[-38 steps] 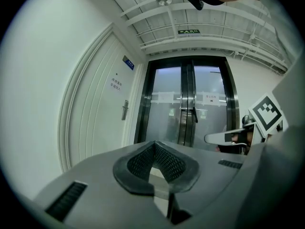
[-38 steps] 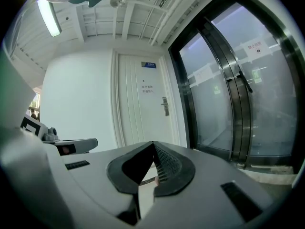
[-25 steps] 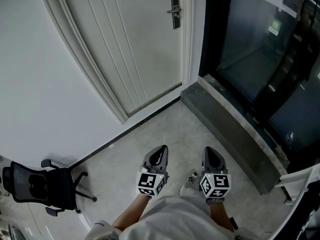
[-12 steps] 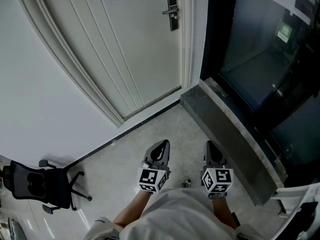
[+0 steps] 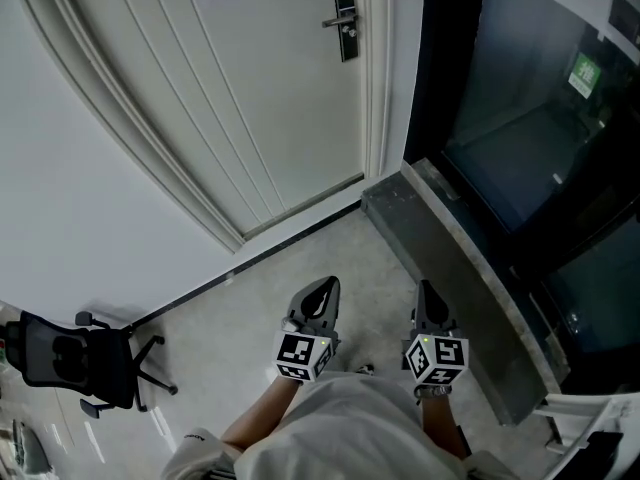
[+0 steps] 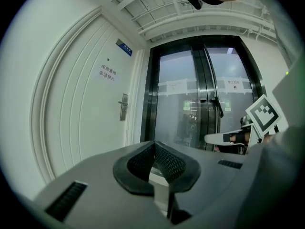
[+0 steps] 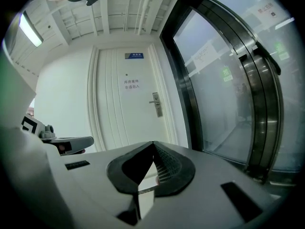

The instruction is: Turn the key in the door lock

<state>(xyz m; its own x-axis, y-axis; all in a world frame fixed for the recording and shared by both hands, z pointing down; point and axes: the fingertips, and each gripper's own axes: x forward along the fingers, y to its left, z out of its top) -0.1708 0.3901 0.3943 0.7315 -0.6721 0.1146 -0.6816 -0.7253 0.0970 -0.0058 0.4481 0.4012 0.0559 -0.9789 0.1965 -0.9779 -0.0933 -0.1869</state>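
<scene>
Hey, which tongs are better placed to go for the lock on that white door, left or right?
Right, probably. The right tongs point straight at the door lock; for the left tongs it sits off to the left. Both are shut, empty and far from it.

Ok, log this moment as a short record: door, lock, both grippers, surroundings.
door: white door, closed, ahead of the person
lock: lever handle on a lock plate at the door's right edge; too small to tell whether a key is in it
left gripper: left gripper has its jaws together, empty, held low and well short of the door
right gripper: right gripper has its jaws together, empty, beside the left one
surroundings: glass doors at right behind a stone threshold; office chair at left
</scene>
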